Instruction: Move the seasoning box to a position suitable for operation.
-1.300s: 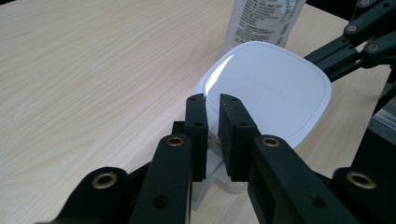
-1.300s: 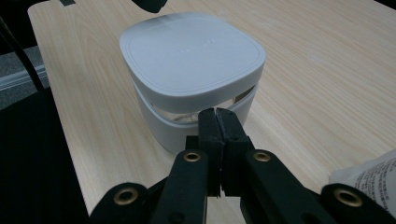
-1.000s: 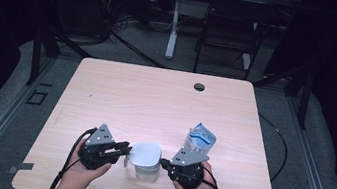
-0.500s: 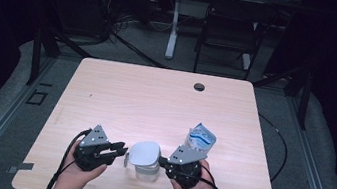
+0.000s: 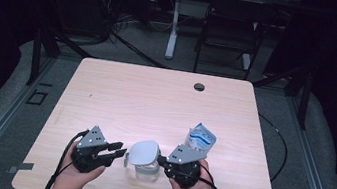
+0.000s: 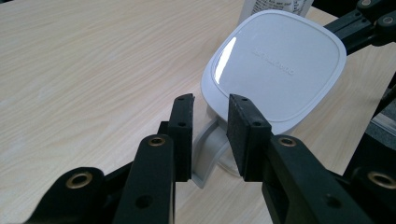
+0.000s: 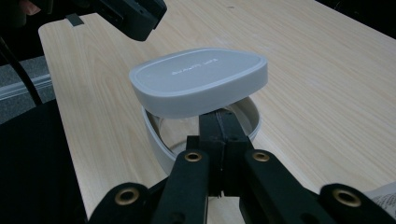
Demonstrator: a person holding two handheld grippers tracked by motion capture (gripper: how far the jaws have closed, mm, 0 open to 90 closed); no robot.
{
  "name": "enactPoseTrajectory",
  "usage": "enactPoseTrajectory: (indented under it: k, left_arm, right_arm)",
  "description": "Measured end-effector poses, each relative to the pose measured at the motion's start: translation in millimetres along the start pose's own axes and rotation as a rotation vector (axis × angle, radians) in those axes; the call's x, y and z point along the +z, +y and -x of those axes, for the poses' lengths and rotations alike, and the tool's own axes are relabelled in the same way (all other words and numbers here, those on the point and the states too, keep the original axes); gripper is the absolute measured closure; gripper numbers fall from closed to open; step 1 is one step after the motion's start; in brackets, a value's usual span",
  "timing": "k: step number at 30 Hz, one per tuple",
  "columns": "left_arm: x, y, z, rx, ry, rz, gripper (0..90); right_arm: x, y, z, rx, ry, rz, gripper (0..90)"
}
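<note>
Jug handle btwn parted L fingers, R fingers clamped on rim, lid tilted

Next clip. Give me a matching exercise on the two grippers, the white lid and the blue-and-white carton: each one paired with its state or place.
1. left gripper
2. right gripper
3. white lid
4. blue-and-white carton

A. stands on the table beyond a gripper
B. jaws shut
C. tilted up above the container's rim
D. jaws apart, either side of the handle

Pairs: 1-D, 2-B, 3-C, 4-A.

The left gripper's jaws have just been opening, the handle between them.
</note>
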State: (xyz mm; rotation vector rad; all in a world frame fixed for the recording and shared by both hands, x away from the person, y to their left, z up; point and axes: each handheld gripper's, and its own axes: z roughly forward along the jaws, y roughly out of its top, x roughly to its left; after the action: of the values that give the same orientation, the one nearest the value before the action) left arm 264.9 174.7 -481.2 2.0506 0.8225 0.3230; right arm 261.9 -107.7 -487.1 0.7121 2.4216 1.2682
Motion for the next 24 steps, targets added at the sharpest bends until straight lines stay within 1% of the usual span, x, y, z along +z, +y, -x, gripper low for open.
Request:
enactPoseTrajectory:
  k: [6,11,14,15,19,24]
  left_arm:
    - [0.6,0.1,3.3,0.013,-0.003,-0.006,72.3]
    - [-0.5,0.8,6.0,0.015,-0.01,-0.005,72.5]
    - [-1.6,1.0,6.9,0.016,-0.013,-0.002,71.4]
    - [-2.6,1.2,8.1,0.018,-0.014,0.0,69.3]
    - [-3.4,1.2,9.7,0.023,-0.01,0.006,68.7]
    - [-3.4,-0.5,8.4,0.017,0.002,-0.002,69.9]
  right_arm:
    - [-2.7,3.2,-1.8,-0.002,-0.002,0.01,90.0]
    - [-3.3,5.0,-3.7,-0.006,-0.001,0.022,90.0]
    - [-3.1,5.4,-4.5,-0.006,-0.002,0.024,90.0]
    - [-3.1,6.1,-5.2,-0.007,-0.003,0.023,90.0]
    - [-3.2,7.3,-6.2,-0.008,-0.002,0.031,90.0]
    - [-4.1,9.1,-7.6,-0.01,-0.003,0.04,90.0]
